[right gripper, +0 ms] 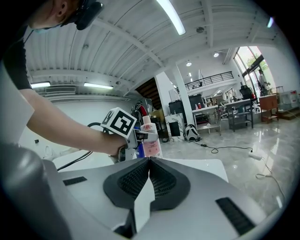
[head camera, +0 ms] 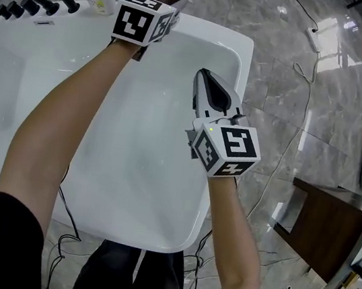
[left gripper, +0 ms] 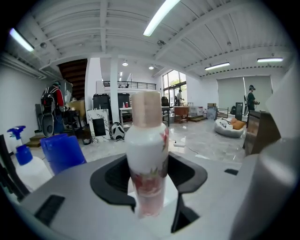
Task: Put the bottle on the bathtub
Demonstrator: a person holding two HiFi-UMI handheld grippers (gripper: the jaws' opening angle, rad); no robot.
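One upright bottle [left gripper: 146, 154] pinched in left gripper [left gripper: 152, 206], by bathtub [head camera: 232, 46] rim, right gripper [right gripper: 149, 161] pressed together

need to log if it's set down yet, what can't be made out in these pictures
- Base of the white floral bottle with beige cap: in the head view the left gripper covers it, and in the left gripper view that gripper's grey body hides it. Contact with the white bathtub rim is therefore unclear.
- Label print: blurred in the left gripper view, too small in the right gripper view.
- Black faucet: cut off by the head view's left edge.
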